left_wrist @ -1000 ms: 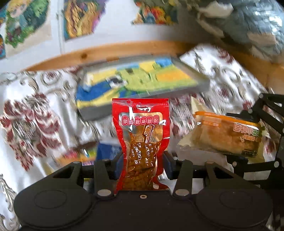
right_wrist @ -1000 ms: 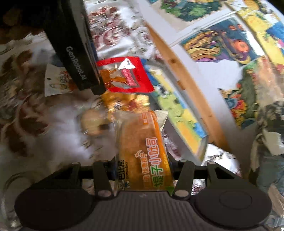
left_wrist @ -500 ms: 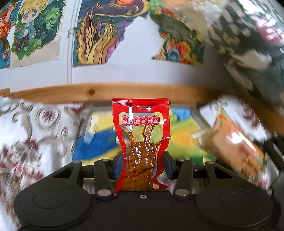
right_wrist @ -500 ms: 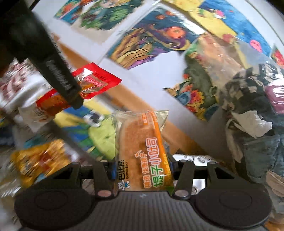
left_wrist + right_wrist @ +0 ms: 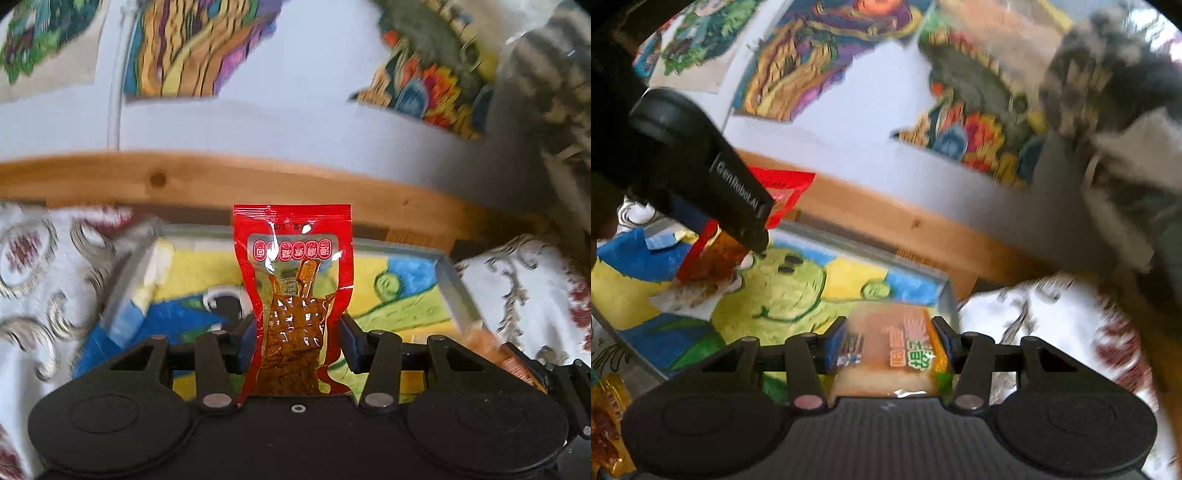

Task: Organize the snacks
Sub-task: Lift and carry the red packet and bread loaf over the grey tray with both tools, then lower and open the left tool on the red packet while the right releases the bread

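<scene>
Gripping the red pouch (image 5: 293,314) by its lower half, the left gripper (image 5: 293,345) is clamping its fingers narrowly onto the pack, which is standing upright with its long axis running from 6 to 12 o'clock, sealed top edge at 12. The right gripper (image 5: 891,347) is likewise pinching the orange bread pack (image 5: 897,347) across its width; that pack is blurring, and its long axis seems to be running away from the camera toward 12. Beyond both, the tray (image 5: 456,284) with its painted yellow, blue and green floor is lying just ahead, against the wooden rail (image 5: 184,181) at 12. In the right wrist view the left gripper is sitting at 10 o'clock over the same tray, so the two tools are risking a knock if both are lowering together. The glossy pouch, held only low down, is liable to flop or slip sideways on release, landing askew.
</scene>
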A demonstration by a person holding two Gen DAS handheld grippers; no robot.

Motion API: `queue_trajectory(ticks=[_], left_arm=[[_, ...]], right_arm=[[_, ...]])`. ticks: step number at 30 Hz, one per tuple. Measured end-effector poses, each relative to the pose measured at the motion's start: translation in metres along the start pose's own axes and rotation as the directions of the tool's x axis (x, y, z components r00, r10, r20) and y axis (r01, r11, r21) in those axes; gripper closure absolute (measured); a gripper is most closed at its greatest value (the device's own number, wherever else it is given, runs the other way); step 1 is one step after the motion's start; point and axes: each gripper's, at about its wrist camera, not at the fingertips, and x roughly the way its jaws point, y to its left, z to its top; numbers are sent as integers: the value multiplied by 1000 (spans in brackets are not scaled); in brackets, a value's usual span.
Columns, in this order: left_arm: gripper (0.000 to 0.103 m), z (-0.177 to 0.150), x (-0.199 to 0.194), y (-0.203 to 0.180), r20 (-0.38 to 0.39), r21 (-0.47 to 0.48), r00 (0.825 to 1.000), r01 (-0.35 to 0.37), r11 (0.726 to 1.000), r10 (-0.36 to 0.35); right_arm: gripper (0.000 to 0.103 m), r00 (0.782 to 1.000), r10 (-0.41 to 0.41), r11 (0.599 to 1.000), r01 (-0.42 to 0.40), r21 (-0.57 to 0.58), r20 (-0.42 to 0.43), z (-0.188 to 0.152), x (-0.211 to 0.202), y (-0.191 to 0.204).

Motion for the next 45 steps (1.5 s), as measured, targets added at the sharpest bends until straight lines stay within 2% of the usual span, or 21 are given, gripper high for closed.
queue_trajectory(ticks=[5,8,11,13,16,21,24,28,35,45], left_arm=[[54,-10,19,0,-54,-3,998,-21,1000,21],[50,-14,22,1,-77,-3,997,-29,1000,29],[43,-14,26,6,-121,-26,992,-28,999,24],[36,-12,25,10,-136,-50,990,-42,998,35],[23,-8,15,13,-118,-69,992,-50,996,42],[9,-1,-10,8,-77,-50,996,-56,997,52],[3,0,-31,3,-44,-32,998,-48,998,47],[1,-2,-64,-2,25,-15,997,-73,997,73],[1,-11,-133,3,139,-25,983,-118,993,120],[1,-43,-217,21,191,-31,971,-137,990,140]], right_arm=[[51,1000,5,1000,-5,19,-3,-5,8,-2],[46,1000,6,999,-6,40,-14,-7,11,-3],[36,999,24,997,-21,77,-33,-8,12,-4],[25,999,34,995,-31,91,-34,-7,12,-3],[12,999,33,992,-30,119,-22,-6,8,-5],[1,1000,27,979,-27,202,3,-2,-3,-16],[0,999,31,968,-40,246,38,3,-18,-23],[0,995,25,966,-49,254,94,10,-44,-29],[0,983,25,968,-70,243,181,18,-101,-35],[0,971,38,962,-100,254,237,17,-179,-30]])
